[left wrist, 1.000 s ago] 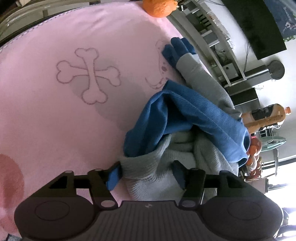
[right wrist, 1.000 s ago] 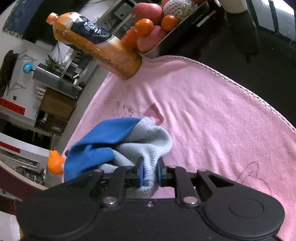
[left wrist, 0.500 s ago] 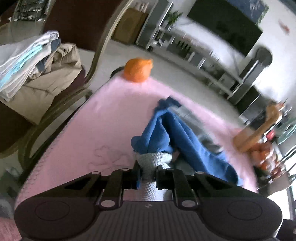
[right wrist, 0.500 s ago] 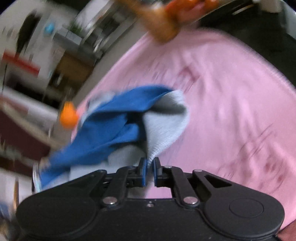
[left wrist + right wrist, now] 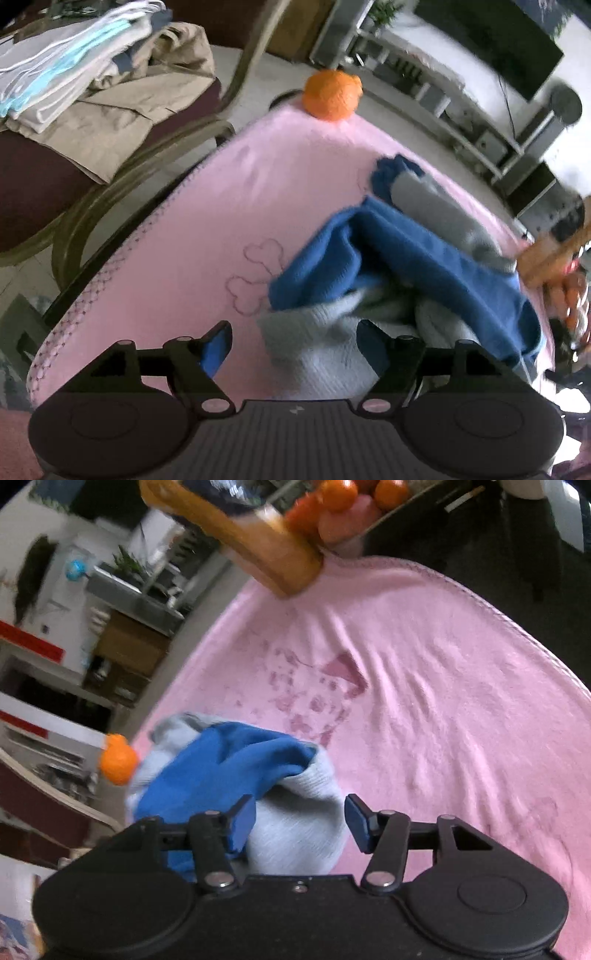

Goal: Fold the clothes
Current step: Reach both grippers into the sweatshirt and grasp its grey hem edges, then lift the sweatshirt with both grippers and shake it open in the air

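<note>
Change: both grippers' jaws just opening, releasing the grey knit clamped half a second back; garment dropping onto the pink blanket [image 5: 207, 206].
Left gripper [image 5: 295, 345]: standing wide, grey hem between the pads, not pinched.
Right gripper [image 5: 301, 821]: spreading about halfway, grey fabric bulging between the pads, ungripped.
Blue-and-grey sweater [image 5: 402, 258]: lying bunched just beyond the fingers, sleeve trailing toward the far blanket edge.
Beyond: orange toy [image 5: 331, 94] sitting at the far corner; juice bottle [image 5: 236, 535] and fruit tray [image 5: 347, 506] near the edge.
Risk: sweater settling crumpled, creasing the fold; loose knit snagging on an opening pad.
</note>
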Demonstrator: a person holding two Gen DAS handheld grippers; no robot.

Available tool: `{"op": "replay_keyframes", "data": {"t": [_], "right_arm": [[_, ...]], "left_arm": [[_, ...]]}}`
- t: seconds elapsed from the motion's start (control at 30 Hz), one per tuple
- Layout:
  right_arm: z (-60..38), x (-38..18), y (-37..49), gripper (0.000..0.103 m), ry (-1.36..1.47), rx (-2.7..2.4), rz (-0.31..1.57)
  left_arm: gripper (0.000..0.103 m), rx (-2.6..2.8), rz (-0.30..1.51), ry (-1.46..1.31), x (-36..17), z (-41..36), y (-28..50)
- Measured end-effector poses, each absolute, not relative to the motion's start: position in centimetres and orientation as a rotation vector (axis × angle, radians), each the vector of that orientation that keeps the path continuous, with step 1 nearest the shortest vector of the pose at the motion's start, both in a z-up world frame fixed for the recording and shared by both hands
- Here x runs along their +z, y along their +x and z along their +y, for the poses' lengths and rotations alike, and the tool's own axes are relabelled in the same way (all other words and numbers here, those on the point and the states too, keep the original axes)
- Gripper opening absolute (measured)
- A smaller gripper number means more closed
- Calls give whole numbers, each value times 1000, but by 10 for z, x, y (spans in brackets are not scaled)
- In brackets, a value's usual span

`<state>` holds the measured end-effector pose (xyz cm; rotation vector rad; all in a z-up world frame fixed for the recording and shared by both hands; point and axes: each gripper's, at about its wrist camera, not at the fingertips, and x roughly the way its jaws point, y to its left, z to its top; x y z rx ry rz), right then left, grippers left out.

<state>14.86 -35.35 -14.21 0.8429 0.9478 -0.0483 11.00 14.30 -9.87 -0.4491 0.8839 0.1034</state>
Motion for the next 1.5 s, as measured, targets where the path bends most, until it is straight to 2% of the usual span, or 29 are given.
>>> {"op": "replay_keyframes", "data": {"t": [0.2, 0.33, 0.4, 0.43, 0.47, 0.53, 0.63, 0.73, 0.83, 0.97, 1.03, 1.1, 1.2, 1.27, 1.4, 1.5], "right_arm": [[-321, -149, 172, 52, 540, -5, 965], [-292, -153, 172, 51, 296, 3, 904], [-281, -155, 167, 51, 205, -4, 871], [-276, -155, 165, 48, 163, -19, 865], [-271, -156, 163, 37, 122, -35, 860], [-275, -153, 162, 19, 185, -54, 870], [-298, -140, 161, 16, 473, -54, 911], [-312, -110, 162, 16, 745, -20, 887], [-314, -41, 162, 15, 870, 22, 753], [-328, 77, 114, 15, 890, 88, 477], [-349, 121, 67, 15, 913, 104, 304], [-375, 139, 18, 15, 968, 81, 163], [-405, 144, -26, 15, 1080, 48, 150], [-415, 152, -48, 15, 1145, 75, 142], [-405, 196, -94, 15, 1074, 143, 46], [-398, 226, -133, 15, 988, 157, -86]], "left_arm": [[72, 56, 918, -430, -117, 139, 122], [67, 53, 951, -454, -127, 139, 128], [54, 45, 957, -463, -129, 139, 129], [36, 31, 967, -474, -129, 139, 129], [22, 15, 978, -485, -128, 139, 129], [16, -4, 1006, -484, -123, 134, 129], [13, -32, 1018, -456, -98, 124, 137], [12, -66, 1013, -462, -45, 116, 164], [11, -142, 966, -555, 28, 114, 181], [11, -282, 675, -783, 119, 154, 134], [11, -281, 557, -926, 130, 186, 99], [11, -240, 597, -1008, 125, 206, 81], [11, -234, 640, -1042, 135, 220, 56], [11, -296, 596, -1038, 161, 217, 38], [11, -383, 423, -1035, 212, 217, -3], [12, -377, 375, -1072, 222, 226, -15]]}}
